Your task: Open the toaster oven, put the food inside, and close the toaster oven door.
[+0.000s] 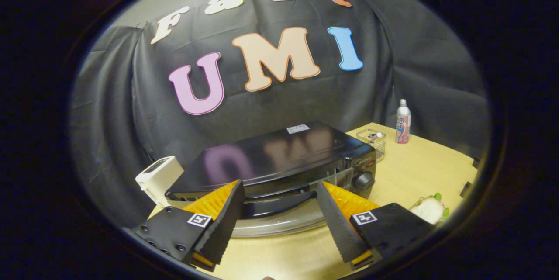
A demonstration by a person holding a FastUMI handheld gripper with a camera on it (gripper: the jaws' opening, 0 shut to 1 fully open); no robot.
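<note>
Toaster oven (279, 162) on the bench (419, 171), door apparently part-open. Your fingers (279, 223) are spread, straddling the door handle (279, 203), gripping nothing, likely placed to swing it. Sandwich (430, 209) waits beside the oven, near your right finger.

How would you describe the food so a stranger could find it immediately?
Start at the black toaster oven on the wooden table. Beside it, by the open gripper, lies the sandwich: pale bread with green leaves, the only food.

A white box (158, 178), a wire basket (374, 140) and a bottle (402, 122) on the table (419, 171)
</note>
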